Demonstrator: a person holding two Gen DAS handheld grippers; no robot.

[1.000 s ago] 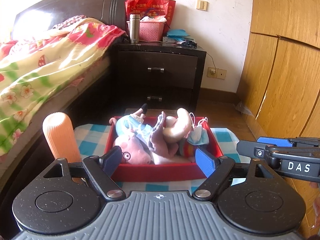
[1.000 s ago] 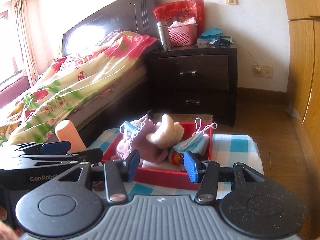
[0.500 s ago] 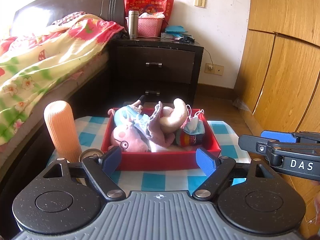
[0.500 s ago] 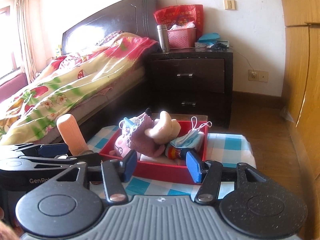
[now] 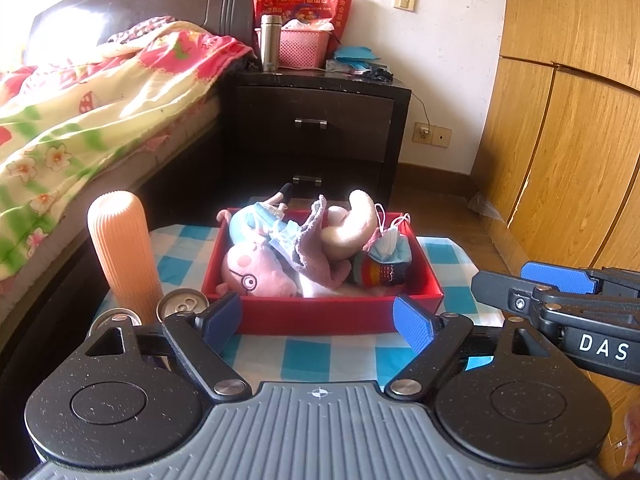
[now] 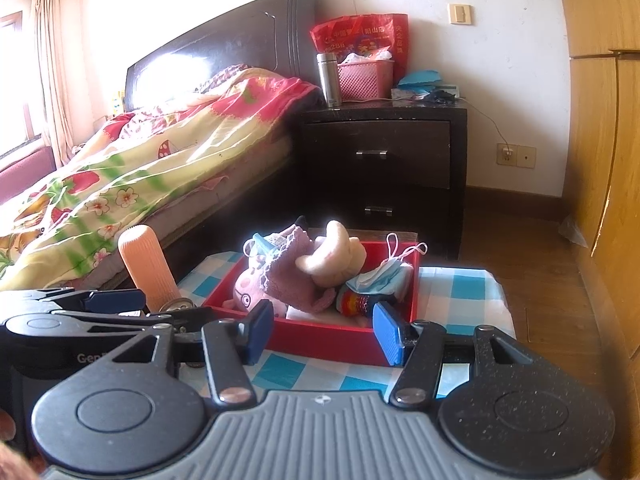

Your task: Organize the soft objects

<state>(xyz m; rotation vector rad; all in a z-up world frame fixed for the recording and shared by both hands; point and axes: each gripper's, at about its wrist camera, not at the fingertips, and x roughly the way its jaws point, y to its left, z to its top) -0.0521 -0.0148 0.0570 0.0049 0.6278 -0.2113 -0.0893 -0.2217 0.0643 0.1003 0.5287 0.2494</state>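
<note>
A red box point(image 5: 320, 314) stands on a blue-checked cloth and holds a heap of soft things. In it lie a pink pig plush point(image 5: 256, 272), a mauve cloth point(image 5: 316, 248), a cream plush point(image 5: 356, 224), a blue face mask point(image 5: 390, 246) and a striped knitted piece point(image 5: 378, 272). My left gripper point(image 5: 318, 320) hangs open in front of the box, nothing between its pads. My right gripper point(image 6: 323, 332) is partly open and empty, short of the red box point(image 6: 320, 344). The pig plush point(image 6: 246, 286) and the mask point(image 6: 380, 278) show there too.
An orange ribbed cylinder point(image 5: 120, 248) and two drink cans point(image 5: 182, 304) stand left of the box on the checked cloth point(image 5: 320, 356). A bed with a flowered quilt point(image 5: 80, 120) runs along the left, a dark nightstand point(image 5: 320, 128) stands behind, wooden wardrobe doors point(image 5: 560, 140) on the right.
Both grippers have drawn back a little from the box, which looks smaller now. The cans have come into the left wrist view. The right jaws stand slightly wider.
</note>
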